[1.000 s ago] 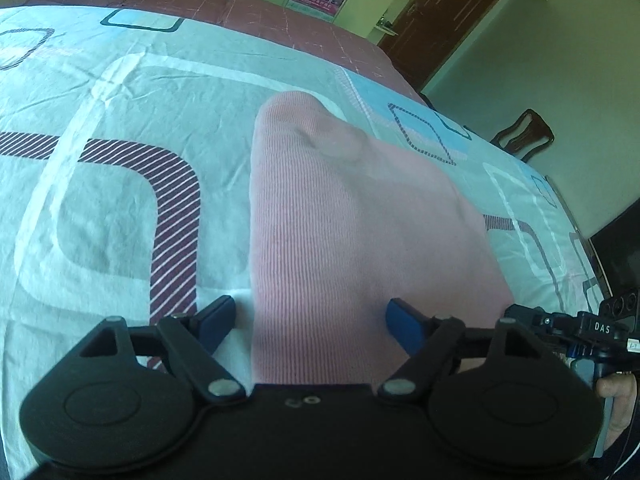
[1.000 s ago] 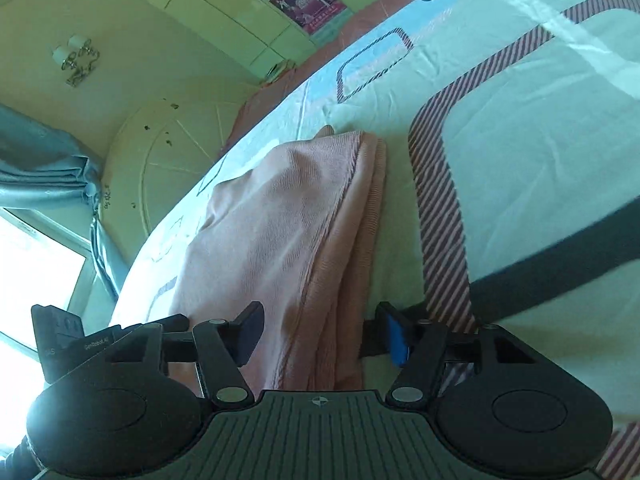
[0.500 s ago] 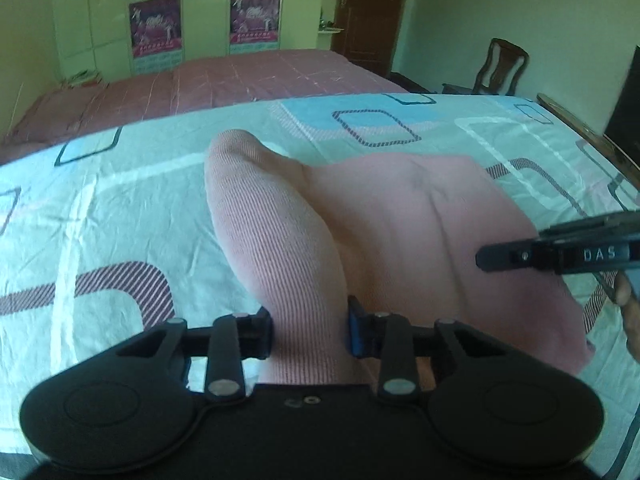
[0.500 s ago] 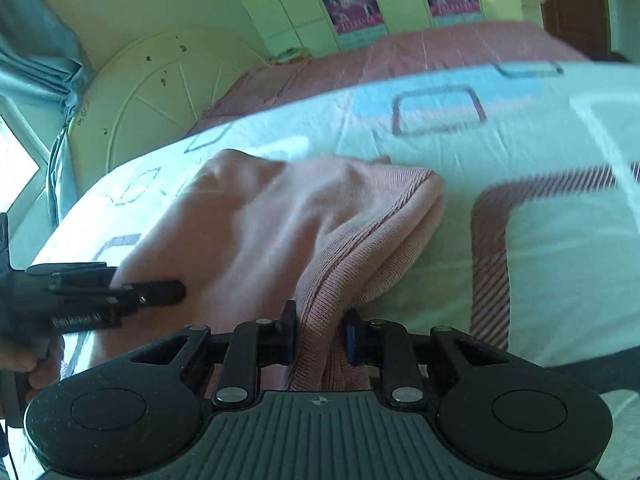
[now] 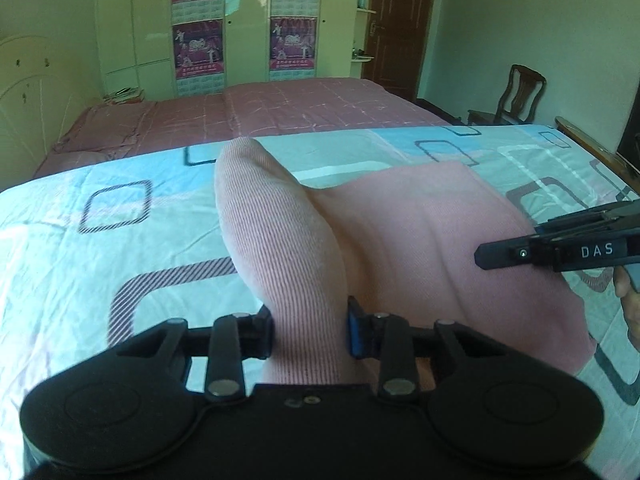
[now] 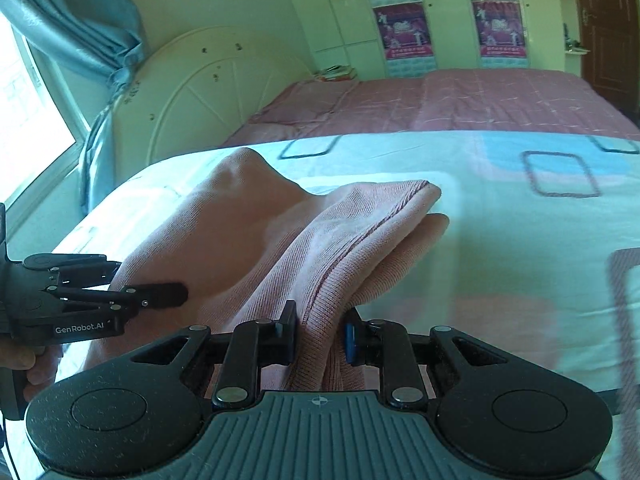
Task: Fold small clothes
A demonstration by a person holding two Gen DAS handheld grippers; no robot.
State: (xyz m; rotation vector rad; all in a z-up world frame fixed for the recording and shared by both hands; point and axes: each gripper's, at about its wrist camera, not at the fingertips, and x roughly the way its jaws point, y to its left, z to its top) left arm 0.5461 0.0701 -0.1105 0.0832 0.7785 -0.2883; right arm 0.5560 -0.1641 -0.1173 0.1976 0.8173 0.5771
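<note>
A pink knitted garment lies on the patterned bedsheet, its near edge lifted. My left gripper is shut on the garment's near left part, which rises as a bunched ridge between the pads. In the right wrist view the same pink garment shows its layered right edge, and my right gripper is shut on that edge. Each gripper shows in the other's view: the right one at the right side, the left one at the left side, over the cloth.
The light sheet with square outlines covers the near bed. Behind it stands a second bed with a pink cover, a white headboard, wardrobes with posters, a wooden chair and a dark door. A window with a blue curtain is on the left.
Both grippers closed on the garment's near edge and lifted it off the sheet. Both wrists rolled level, so the views now look across the bed.
</note>
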